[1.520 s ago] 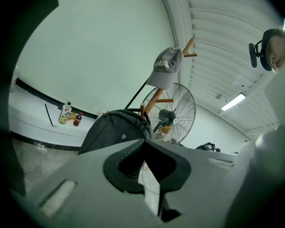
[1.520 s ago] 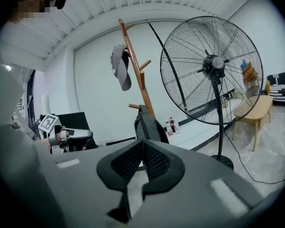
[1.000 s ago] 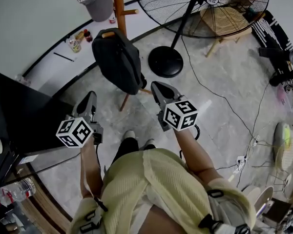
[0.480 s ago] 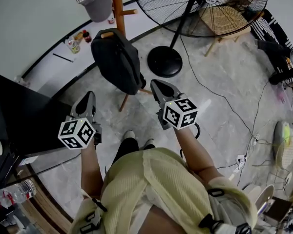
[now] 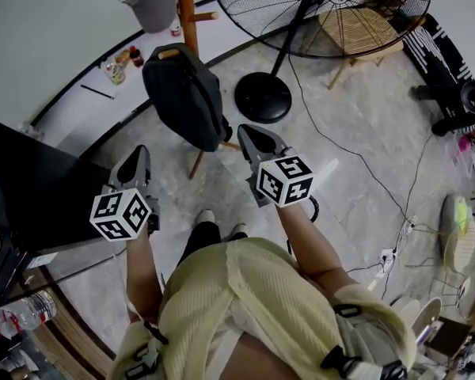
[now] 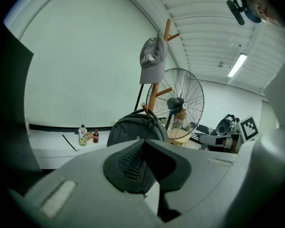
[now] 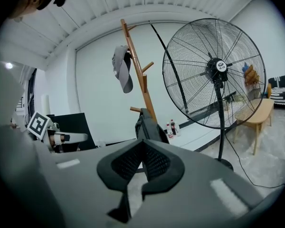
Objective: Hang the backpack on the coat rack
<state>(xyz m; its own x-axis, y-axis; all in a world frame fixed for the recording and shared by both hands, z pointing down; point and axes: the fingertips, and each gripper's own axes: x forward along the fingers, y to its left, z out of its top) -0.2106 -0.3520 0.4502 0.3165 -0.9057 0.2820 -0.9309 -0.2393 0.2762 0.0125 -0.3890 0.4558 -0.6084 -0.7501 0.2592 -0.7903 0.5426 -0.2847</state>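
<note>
Vs. a sec ago: little change. The backpack (image 5: 182,93) stays hung on the coat rack (image 5: 182,6). The left hand-held gripper (image 5: 139,152) has rolled a bit; the right hand-held gripper (image 5: 243,129) is in the same spot. Both have jaws pressed together, nothing btw them. The backpack hangs upright off the lower peg (image 5: 171,54), long axis vertical, top at the peg, bottom toward the floor (image 5: 356,109). Coat rack's top is cut off by the head view's upper edge, and its feet are mostly hidden behind the backpack. Which strap sits on the peg: can't make out.
</note>
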